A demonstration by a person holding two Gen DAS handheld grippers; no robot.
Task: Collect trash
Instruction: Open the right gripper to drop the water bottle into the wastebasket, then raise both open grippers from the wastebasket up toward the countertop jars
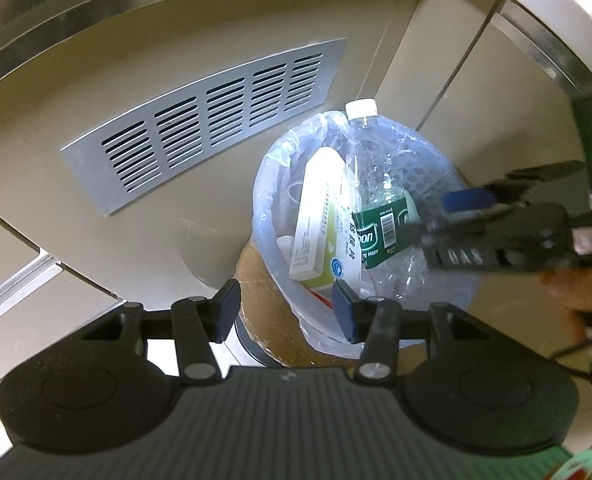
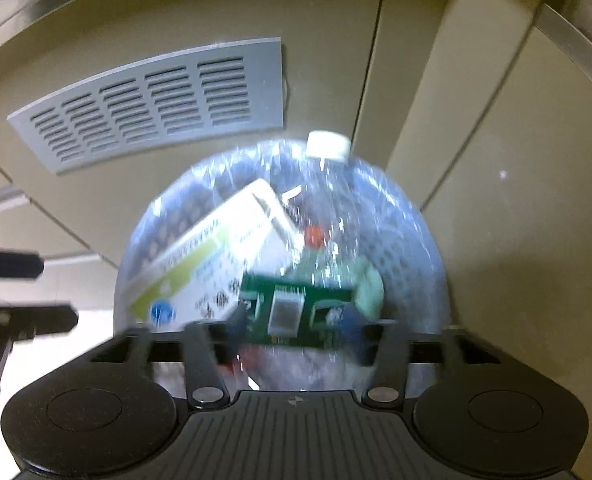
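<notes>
The bottle [image 1: 370, 184] is clear, with a white cap [image 1: 361, 109] and a green label [image 1: 382, 233] carrying white lettering and a barcode. The box [image 1: 320, 220] is white and yellow-green with a blue round logo. A translucent bluish liner [image 1: 271, 184] covers the bin. The grey vent [image 1: 203, 120] has rows of dark slots. Both tongs are black with blue pads [image 1: 344, 312].

Lined bin [image 1: 271, 216] stands on the floor before the cabinet front [image 1: 95, 152], vent panel [image 1: 203, 128] behind it to the left. Inside: carton [image 1: 316, 216] leaning left, bottle [image 1: 376, 184] right, cap [image 1: 360, 109] above the rim.
</notes>
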